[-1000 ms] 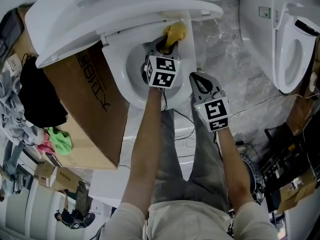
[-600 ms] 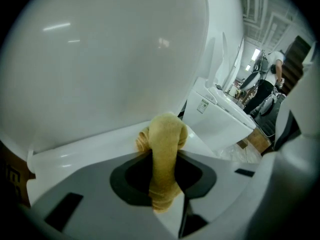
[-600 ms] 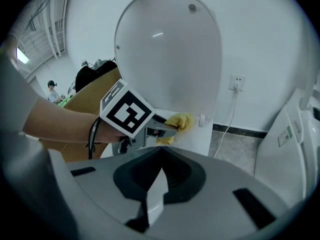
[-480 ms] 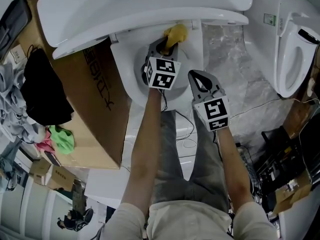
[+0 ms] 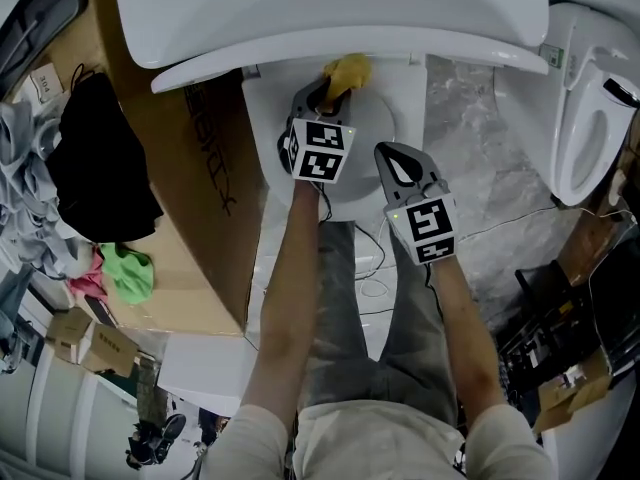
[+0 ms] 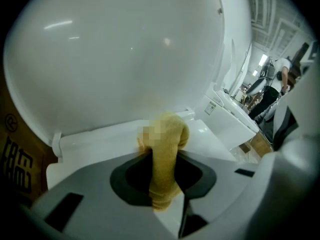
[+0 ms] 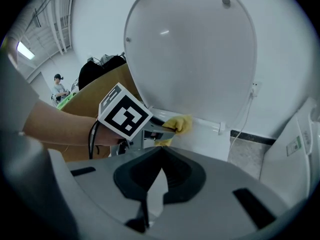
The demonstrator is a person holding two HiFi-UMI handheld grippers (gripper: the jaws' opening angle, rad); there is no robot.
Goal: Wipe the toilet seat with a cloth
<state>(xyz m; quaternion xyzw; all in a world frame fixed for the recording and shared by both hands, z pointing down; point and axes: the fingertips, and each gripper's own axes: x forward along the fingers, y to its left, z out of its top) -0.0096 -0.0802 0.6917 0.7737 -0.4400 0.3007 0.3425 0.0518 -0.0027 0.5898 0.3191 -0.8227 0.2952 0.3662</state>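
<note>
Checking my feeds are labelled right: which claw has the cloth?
The left claw: it is shut on the yellow cloth at the rear of the toilet seat. The right claw is shut on nothing.

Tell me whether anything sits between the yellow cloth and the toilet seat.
Nothing visible does. The cloth, clamped in the left tongs, already seems to press on the rear of the seat, just below the raised lid.

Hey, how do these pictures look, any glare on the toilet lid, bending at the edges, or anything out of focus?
Left gripper view: faint light streaks on the raised lid, black corners, and the yellow cloth close to the lens looks soft. Right gripper view: strong fisheye bending, dark rim, one small highlight on the lid. Head view: even light, fairly sharp, no harsh glare.
</note>
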